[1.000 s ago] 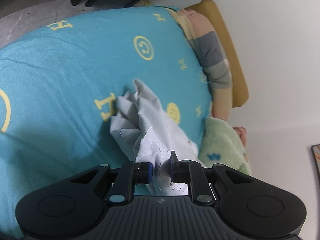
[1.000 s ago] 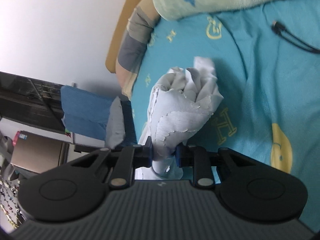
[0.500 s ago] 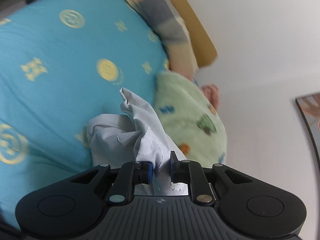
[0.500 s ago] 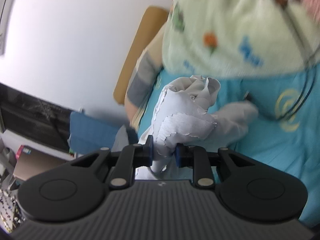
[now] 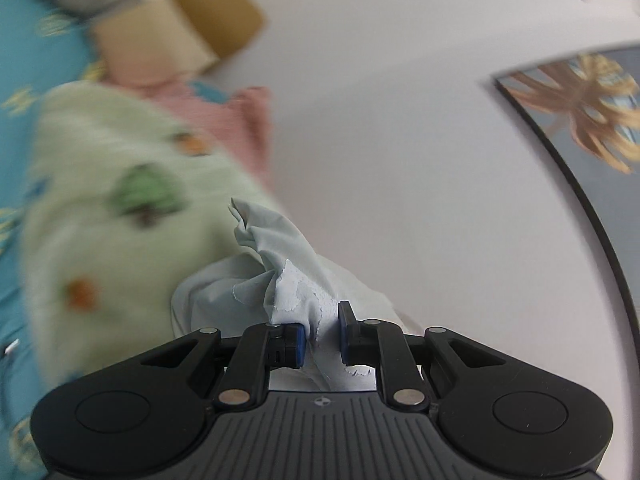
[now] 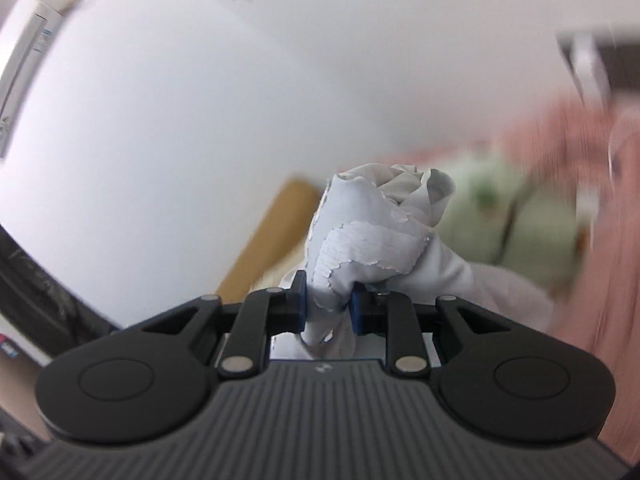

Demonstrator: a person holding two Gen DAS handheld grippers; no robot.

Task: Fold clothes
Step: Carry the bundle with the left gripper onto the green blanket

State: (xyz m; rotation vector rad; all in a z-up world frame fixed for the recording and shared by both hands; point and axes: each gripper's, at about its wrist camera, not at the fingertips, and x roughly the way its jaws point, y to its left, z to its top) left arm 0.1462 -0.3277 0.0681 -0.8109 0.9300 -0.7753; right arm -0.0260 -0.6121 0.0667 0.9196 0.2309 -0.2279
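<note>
A pale grey-white garment (image 5: 276,280) with a cracked, flaking print is bunched between the fingers of my left gripper (image 5: 322,336), which is shut on it. The cloth stands up in a crumpled peak above the jaws, off the bed. In the right wrist view another bunched part of the same pale garment (image 6: 372,236) is pinched in my right gripper (image 6: 330,306), also shut on it. The rest of the fabric hangs out of sight below both tools.
A light green blanket (image 5: 108,216) with cartoon patches and a pink cloth (image 5: 248,120) lie on the turquoise bedsheet (image 5: 16,120), blurred. A tan headboard (image 5: 216,12) meets the white wall (image 5: 400,140). A framed picture (image 5: 592,112) hangs at right. Dark furniture (image 6: 32,292) stands left.
Both grippers have swung upward with the garment held; the bed has dropped toward the left and lower edges of view, and wall now fills most of both views. The grips are unchanged.
</note>
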